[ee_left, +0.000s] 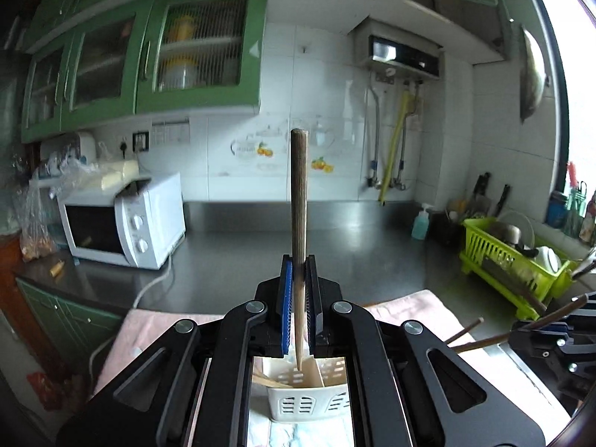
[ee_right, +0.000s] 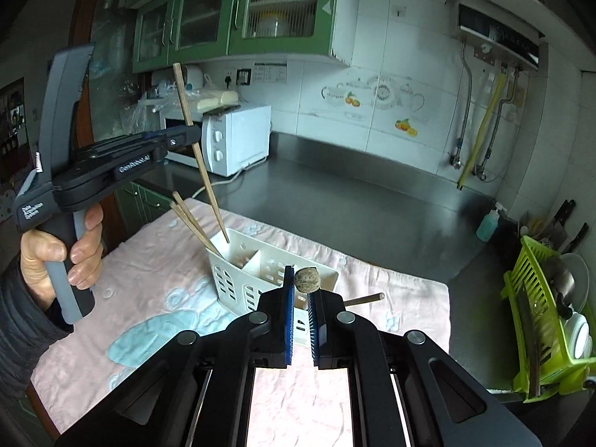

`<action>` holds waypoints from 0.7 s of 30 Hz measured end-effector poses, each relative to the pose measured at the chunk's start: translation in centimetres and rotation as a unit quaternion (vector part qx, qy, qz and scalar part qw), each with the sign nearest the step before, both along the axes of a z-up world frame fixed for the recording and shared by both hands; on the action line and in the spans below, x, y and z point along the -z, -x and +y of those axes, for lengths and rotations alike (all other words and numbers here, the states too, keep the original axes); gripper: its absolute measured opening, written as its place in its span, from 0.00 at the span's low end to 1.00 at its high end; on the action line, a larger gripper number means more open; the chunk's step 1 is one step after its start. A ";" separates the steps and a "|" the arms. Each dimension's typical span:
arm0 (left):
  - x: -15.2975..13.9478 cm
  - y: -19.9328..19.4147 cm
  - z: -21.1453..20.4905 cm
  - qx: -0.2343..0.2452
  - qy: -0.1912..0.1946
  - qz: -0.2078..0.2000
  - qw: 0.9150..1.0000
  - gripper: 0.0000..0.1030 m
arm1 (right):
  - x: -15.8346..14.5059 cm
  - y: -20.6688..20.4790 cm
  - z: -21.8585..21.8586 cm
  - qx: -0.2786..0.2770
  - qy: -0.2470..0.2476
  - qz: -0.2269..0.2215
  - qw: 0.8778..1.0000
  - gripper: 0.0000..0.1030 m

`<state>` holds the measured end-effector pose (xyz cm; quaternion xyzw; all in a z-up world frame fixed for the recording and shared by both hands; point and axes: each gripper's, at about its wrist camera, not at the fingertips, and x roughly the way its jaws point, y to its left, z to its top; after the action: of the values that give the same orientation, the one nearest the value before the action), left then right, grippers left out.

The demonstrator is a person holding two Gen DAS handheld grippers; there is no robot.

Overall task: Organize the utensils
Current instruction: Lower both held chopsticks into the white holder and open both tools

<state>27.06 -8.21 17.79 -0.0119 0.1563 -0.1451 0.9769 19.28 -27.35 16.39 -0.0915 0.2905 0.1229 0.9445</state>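
Observation:
My left gripper (ee_left: pixel 298 272) is shut on a wooden chopstick (ee_left: pixel 299 201), held upright with its tip just inside the left compartment of the white slotted utensil holder (ee_left: pixel 309 402). In the right wrist view the left gripper (ee_right: pixel 186 136) holds that chopstick (ee_right: pixel 201 156) over the holder (ee_right: pixel 238 275), where two other chopsticks (ee_right: pixel 190 219) lean. My right gripper (ee_right: pixel 301 290) is shut on a chopstick seen end-on (ee_right: pixel 307 279). Another chopstick (ee_right: pixel 363 300) lies on the cloth behind it.
The holder stands on a pink towel (ee_right: pixel 149 290) on a dark steel counter (ee_right: pixel 354 201). A white microwave (ee_right: pixel 231 138) is at the back left, a green dish rack (ee_right: pixel 547 320) at the right, a soap bottle (ee_right: pixel 488 223) near it.

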 end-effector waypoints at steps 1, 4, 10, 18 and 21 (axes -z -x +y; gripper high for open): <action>0.4 -0.4 0.1 -0.002 0.003 0.003 1.000 0.05 | 0.3 -0.5 0.0 0.000 0.002 0.005 1.000 0.07; 1.8 -1.9 0.2 -0.002 0.004 0.027 1.000 0.05 | 1.1 -1.8 -0.1 0.000 0.001 0.026 1.000 0.07; 4.1 -3.3 0.3 0.002 -0.006 0.057 0.998 0.07 | 2.7 -3.8 0.2 0.006 0.008 0.050 0.999 0.07; 4.3 -2.5 0.5 0.016 -0.001 0.061 0.998 0.08 | 2.6 -5.0 0.6 0.010 0.000 0.048 0.999 0.07; 4.1 -1.3 0.8 0.019 0.000 0.056 0.998 0.14 | 2.5 -5.1 0.7 0.013 0.002 0.039 0.999 0.14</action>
<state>28.39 -7.42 13.72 -0.0173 0.2111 -0.1623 0.9637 24.39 -26.63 13.88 -0.0846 0.3286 0.1133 0.9338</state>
